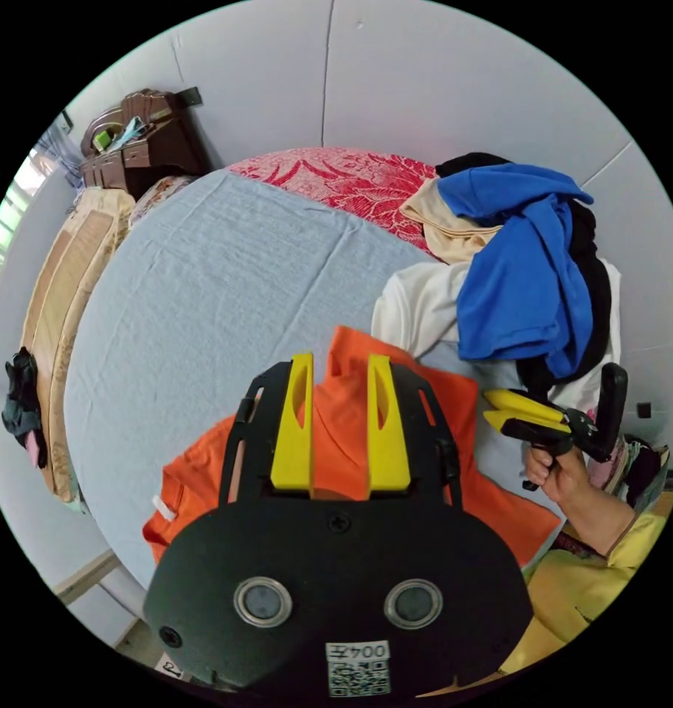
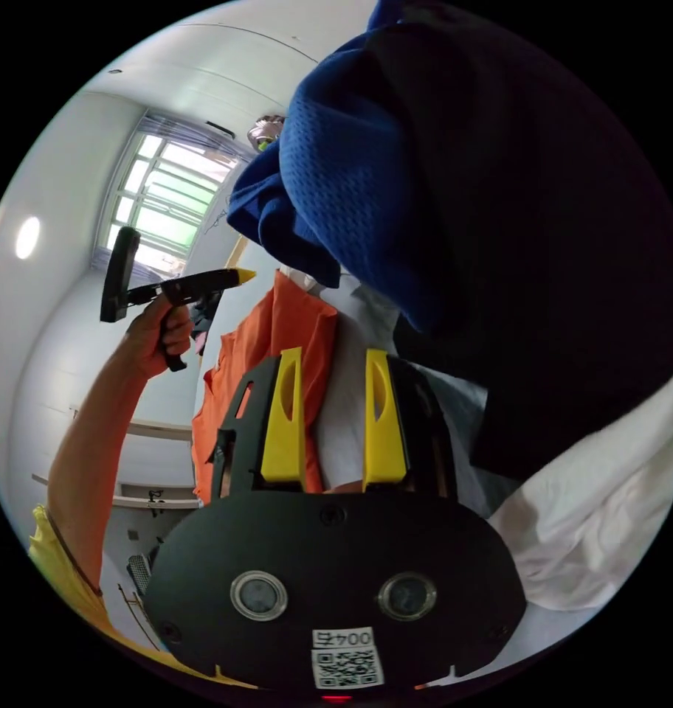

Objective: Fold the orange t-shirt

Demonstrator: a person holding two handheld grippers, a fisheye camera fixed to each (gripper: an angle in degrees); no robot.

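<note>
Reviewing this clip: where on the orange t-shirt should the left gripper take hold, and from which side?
Probably the near hem corner with the white tag on the orange t-shirt. The shirt lies mostly flat on the blue sheet, collar pointing toward the clothes pile, so that edge is free. The left gripper, jaws open above it, could come in low from the bed's near edge.

2 grippers (image 1: 340,361); 1 orange t-shirt (image 1: 336,450)
</note>
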